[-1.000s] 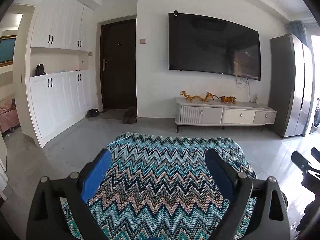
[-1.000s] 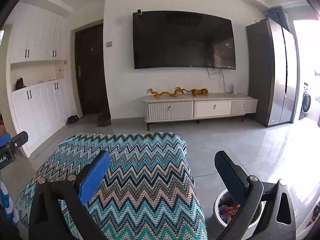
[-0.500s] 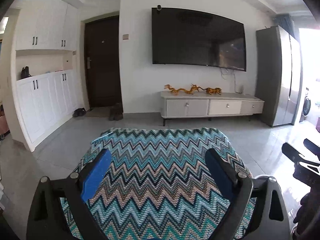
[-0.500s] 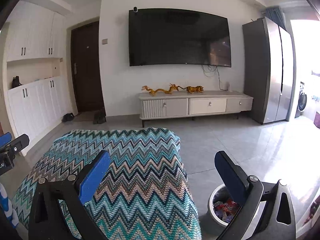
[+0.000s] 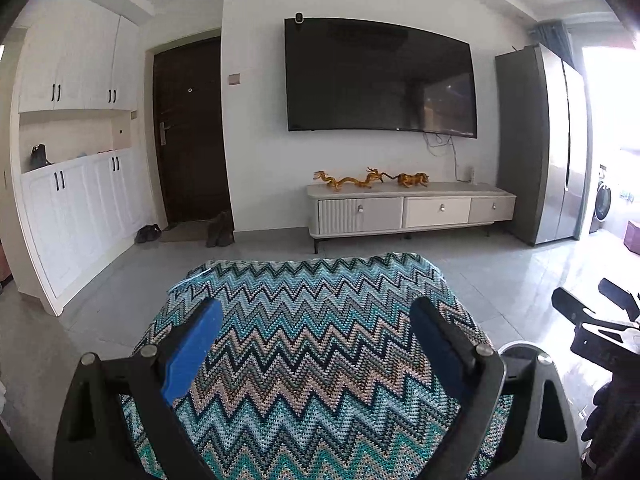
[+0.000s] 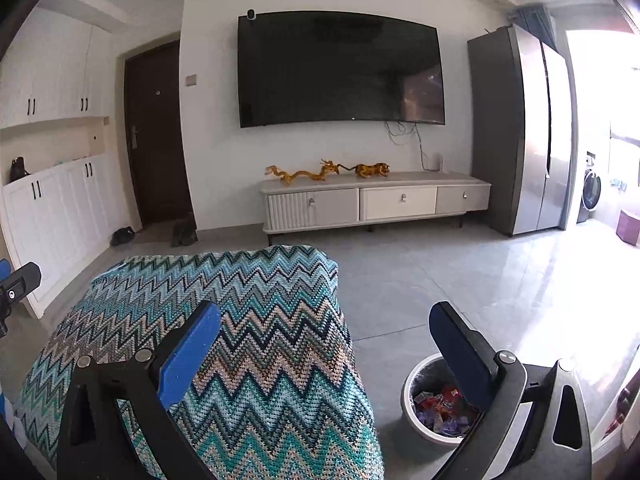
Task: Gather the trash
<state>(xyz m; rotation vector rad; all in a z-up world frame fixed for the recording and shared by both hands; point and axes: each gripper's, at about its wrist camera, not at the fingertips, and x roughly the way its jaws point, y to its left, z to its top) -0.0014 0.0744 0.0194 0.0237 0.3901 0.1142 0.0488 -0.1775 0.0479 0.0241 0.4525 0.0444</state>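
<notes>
A table under a teal zigzag knitted cloth (image 5: 316,344) fills the foreground of the left wrist view and shows in the right wrist view (image 6: 224,320); no loose trash shows on it. A round white trash bin (image 6: 416,408) with colourful wrappers (image 6: 436,408) inside stands on the floor right of the table. My left gripper (image 5: 316,332) is open and empty above the cloth. My right gripper (image 6: 324,344) is open and empty over the table's right edge, its right finger above the bin. The right gripper also shows at the right edge of the left wrist view (image 5: 592,320).
A wall TV (image 5: 380,80) hangs over a low white TV cabinet (image 5: 412,210) with golden figurines. A dark door (image 5: 192,132) and white cupboards (image 5: 76,184) are at left, a grey fridge (image 5: 544,144) at right. Grey tiled floor (image 6: 480,280) surrounds the table.
Both views have swung left-to-right and settled facing the TV wall. The bin has come further into the right wrist view. Both grippers stay open and empty.
</notes>
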